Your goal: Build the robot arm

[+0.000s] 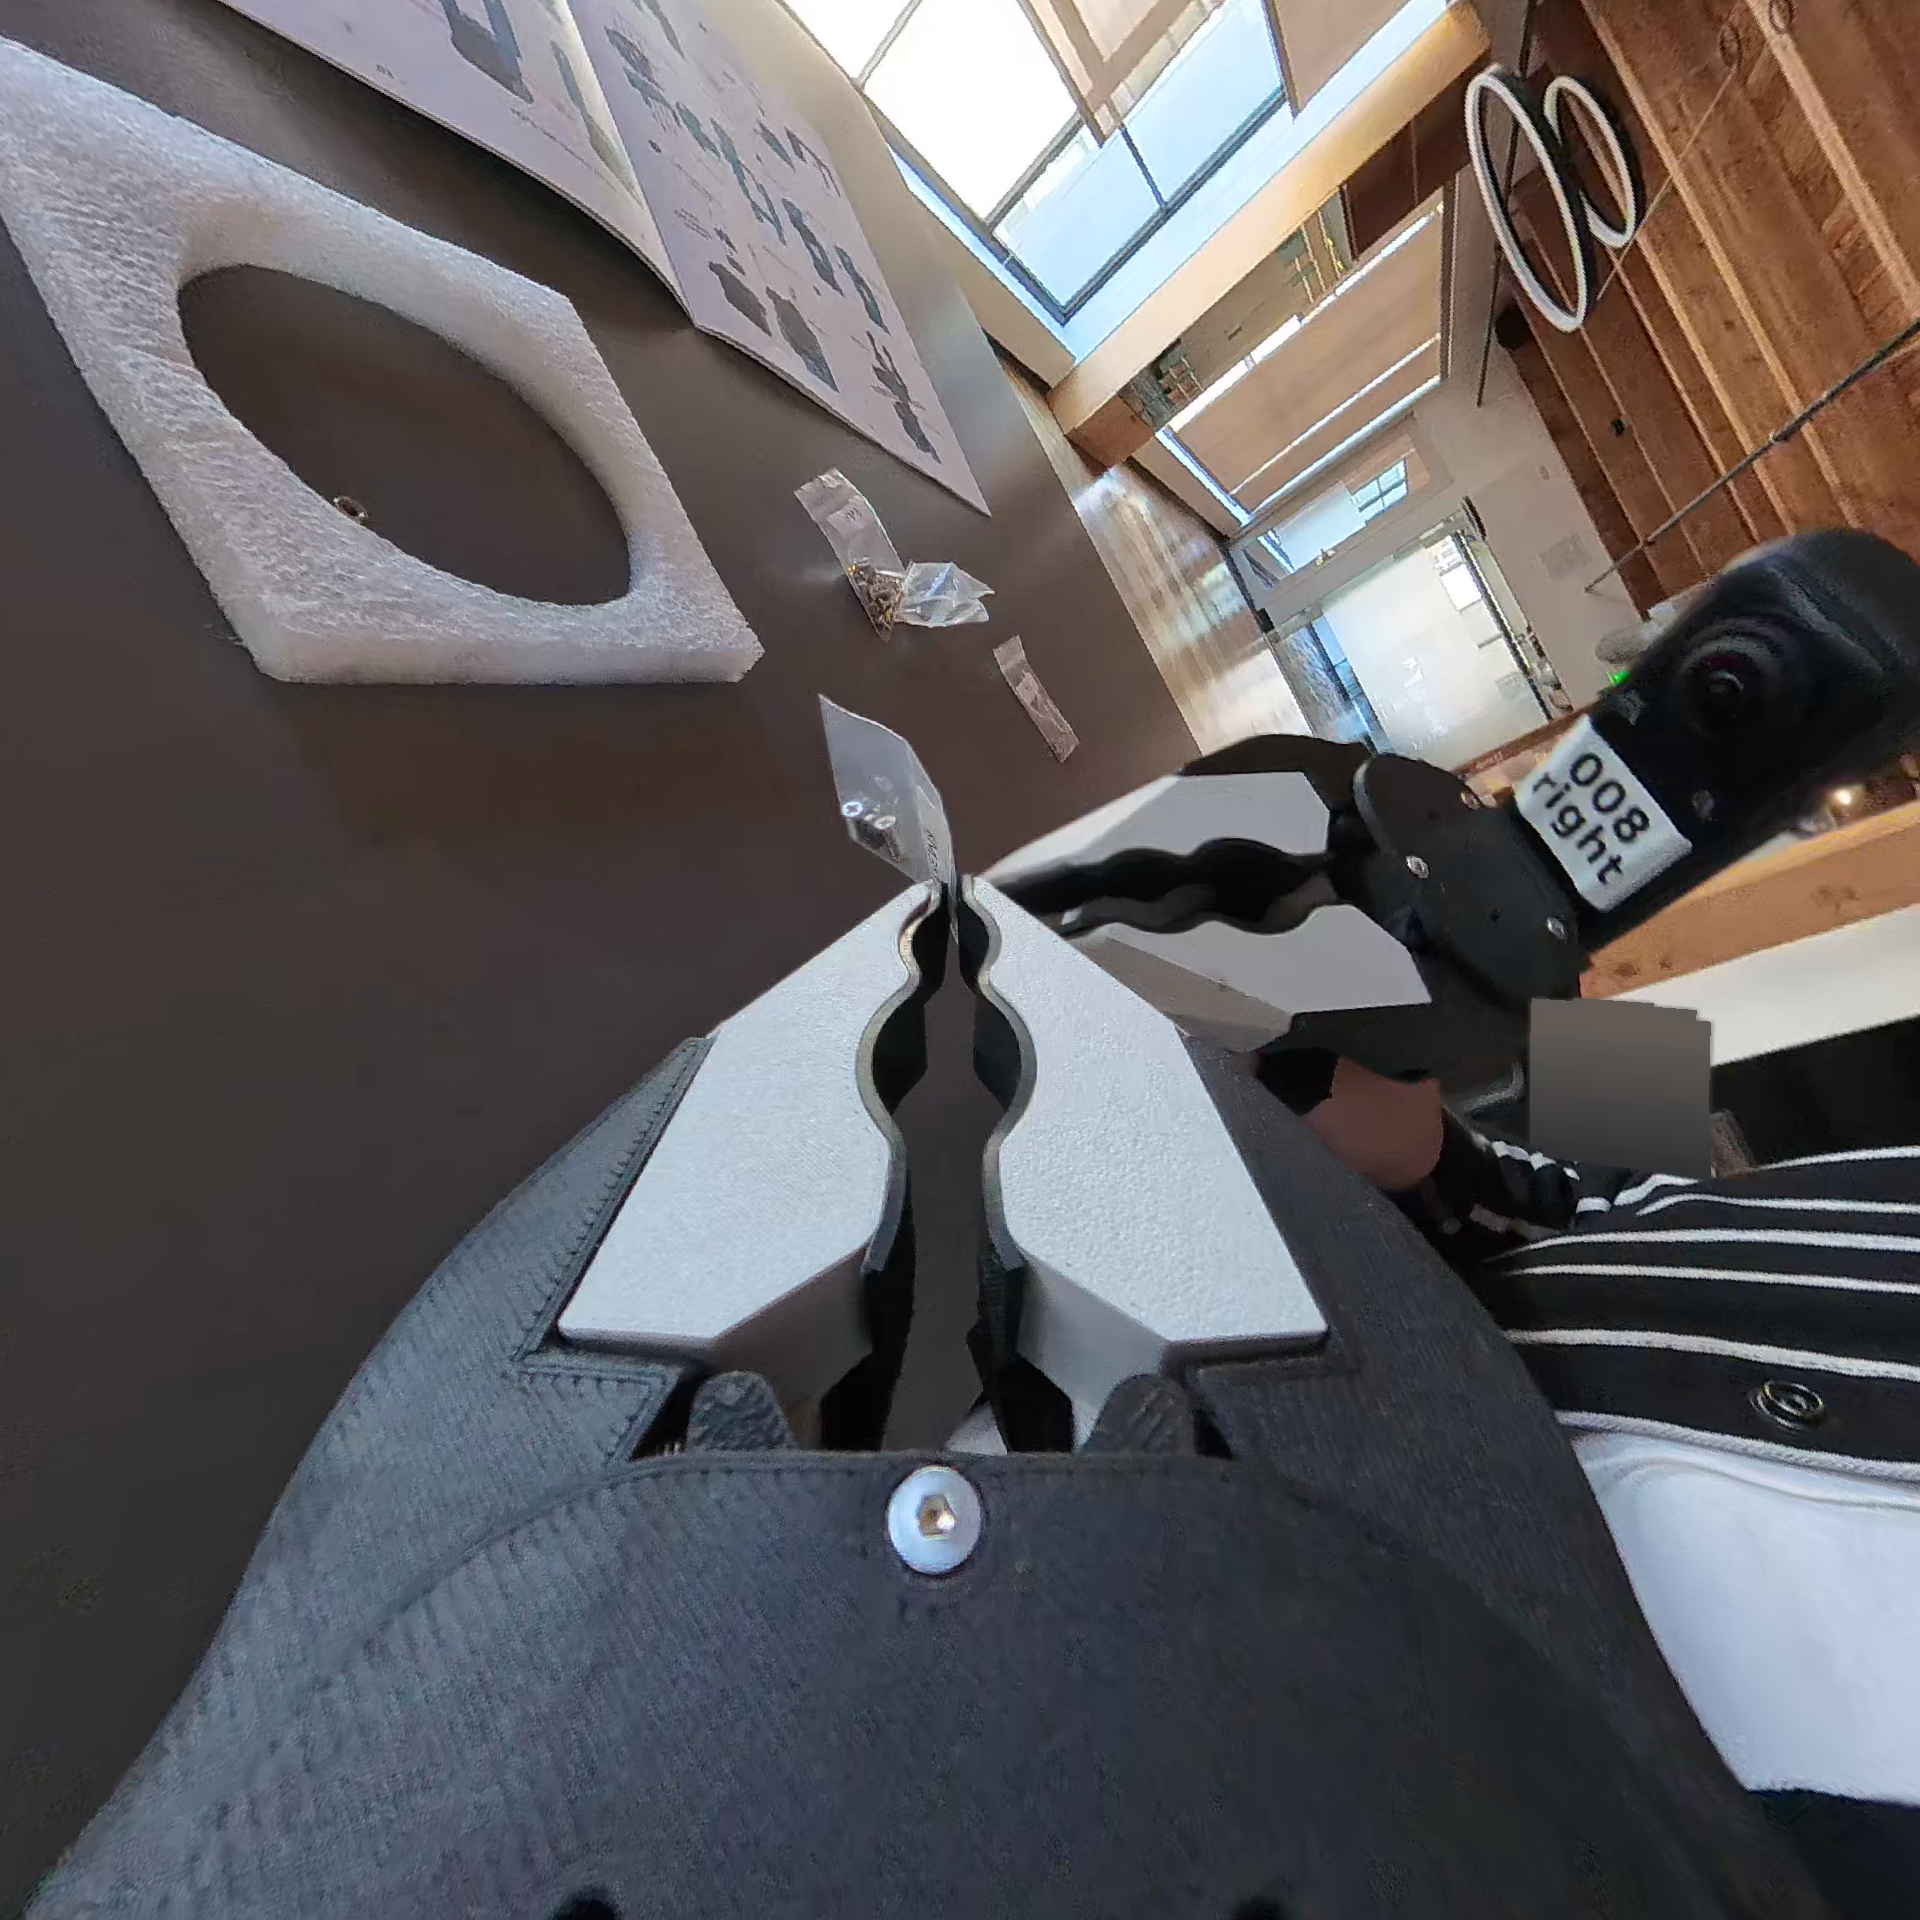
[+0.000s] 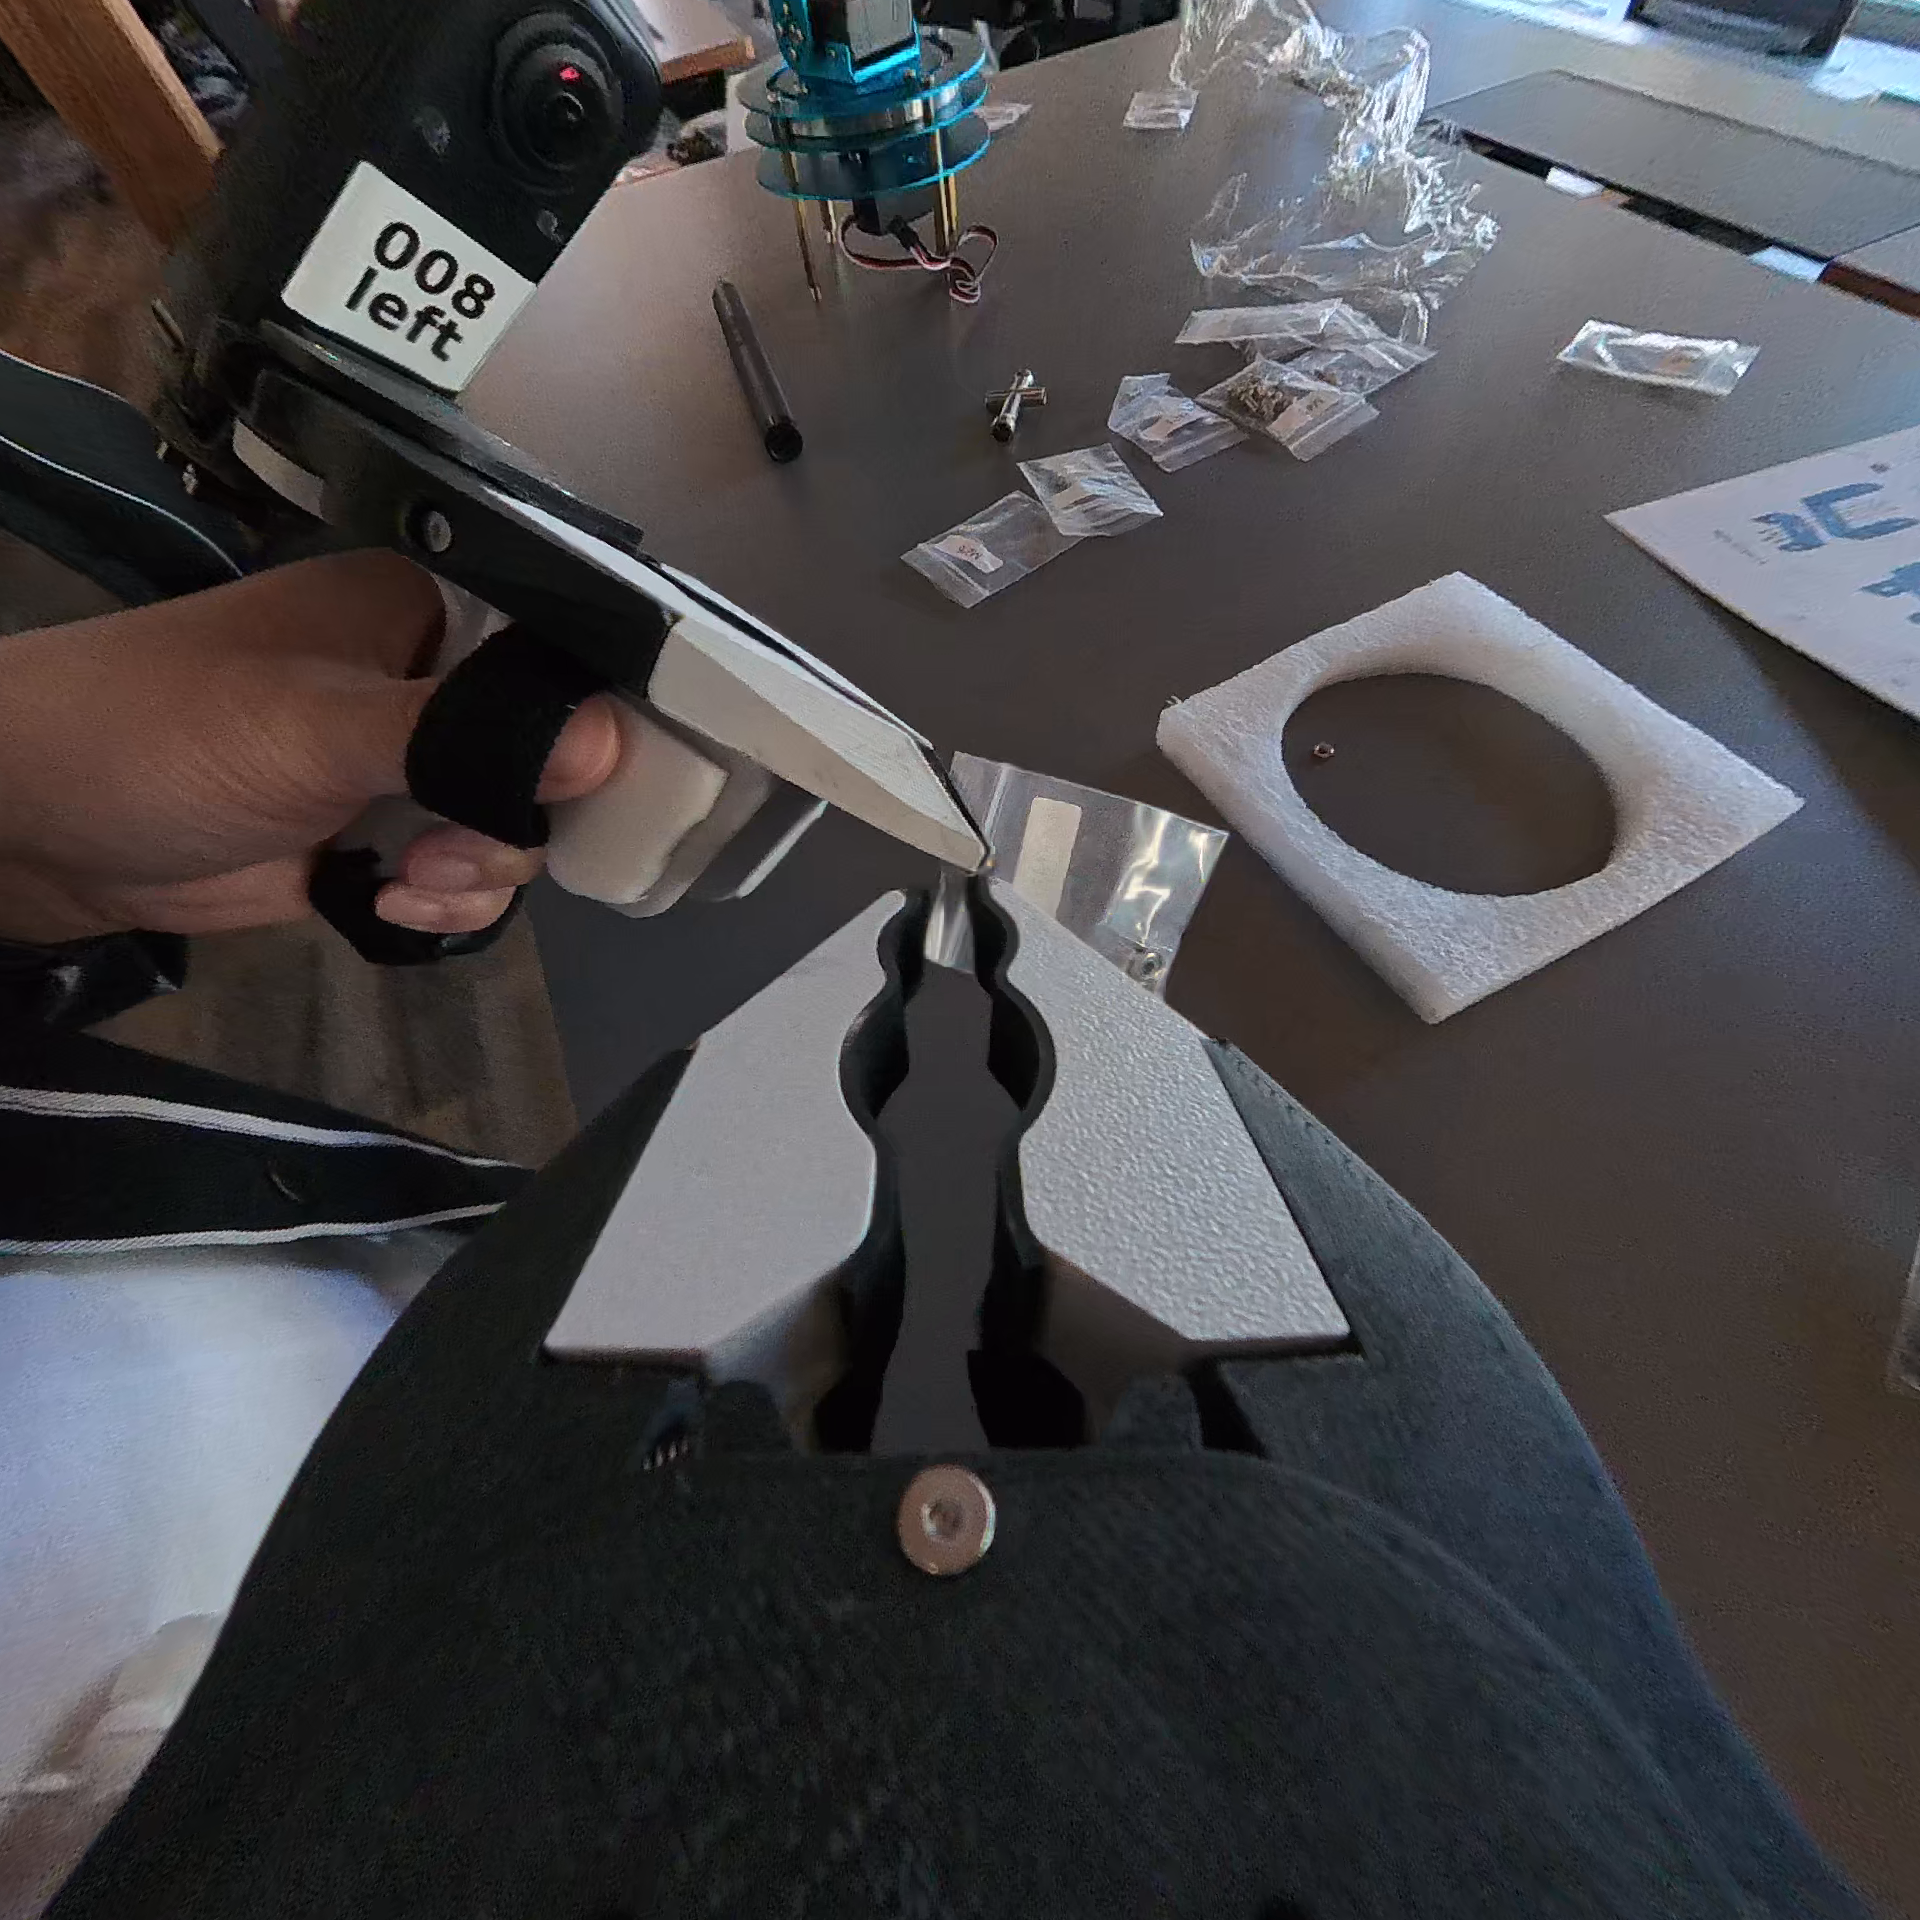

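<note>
A small clear plastic bag (image 1: 888, 800) with screws in it is held just above the dark table (image 1: 312, 935). My left gripper (image 1: 951, 896) is shut on one edge of it. In the right wrist view the bag (image 2: 1091, 862) hangs between both grippers. My right gripper (image 2: 951, 909) is shut on its near corner, and the left gripper (image 2: 971, 854) pinches it right beside that. The right gripper (image 1: 1143, 904) also shows in the left wrist view, close on the right. A person's hand (image 2: 208, 727) holds the left gripper.
A white foam pad (image 2: 1662, 831) with an oval cutout and a small nut (image 2: 1323, 748) inside lies to the right. Several small parts bags (image 2: 1039, 520), a cross wrench (image 2: 1023, 400), a black rod (image 2: 756, 369), crumpled wrap (image 2: 1351, 187), a blue acrylic assembly (image 2: 868, 114) and printed sheets (image 1: 790, 270) lie beyond. Both grippers' tips are close together, under 4 cm apart.
</note>
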A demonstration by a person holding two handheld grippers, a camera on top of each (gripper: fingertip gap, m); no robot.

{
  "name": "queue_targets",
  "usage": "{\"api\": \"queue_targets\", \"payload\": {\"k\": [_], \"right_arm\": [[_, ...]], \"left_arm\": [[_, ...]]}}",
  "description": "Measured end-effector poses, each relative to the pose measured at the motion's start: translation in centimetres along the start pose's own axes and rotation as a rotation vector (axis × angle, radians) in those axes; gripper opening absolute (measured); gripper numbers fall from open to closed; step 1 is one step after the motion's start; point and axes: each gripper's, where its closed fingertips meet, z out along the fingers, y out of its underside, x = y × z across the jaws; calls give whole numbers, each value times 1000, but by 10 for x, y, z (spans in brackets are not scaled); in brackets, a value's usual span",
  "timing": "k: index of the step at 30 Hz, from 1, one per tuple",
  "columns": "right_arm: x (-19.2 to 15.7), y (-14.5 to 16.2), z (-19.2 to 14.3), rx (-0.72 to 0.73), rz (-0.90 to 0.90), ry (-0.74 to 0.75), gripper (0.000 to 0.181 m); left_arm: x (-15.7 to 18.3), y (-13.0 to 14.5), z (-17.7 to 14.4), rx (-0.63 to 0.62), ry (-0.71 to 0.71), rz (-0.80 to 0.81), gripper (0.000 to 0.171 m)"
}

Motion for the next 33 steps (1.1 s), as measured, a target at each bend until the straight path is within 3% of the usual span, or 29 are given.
{"api": "queue_targets", "payload": {"k": [4, 11, 33], "right_arm": [[7, -2, -4, 5, 66, -58, 20], [-2, 3, -2, -40, 266, -256, 17], [4, 33, -12, -117, 430, -364, 10]], "left_arm": [[0, 1, -1, -27, 26, -17, 0], [1, 6, -2, -68, 55, -41, 0], [9, 29, 18, -212, 142, -7, 4]]}}
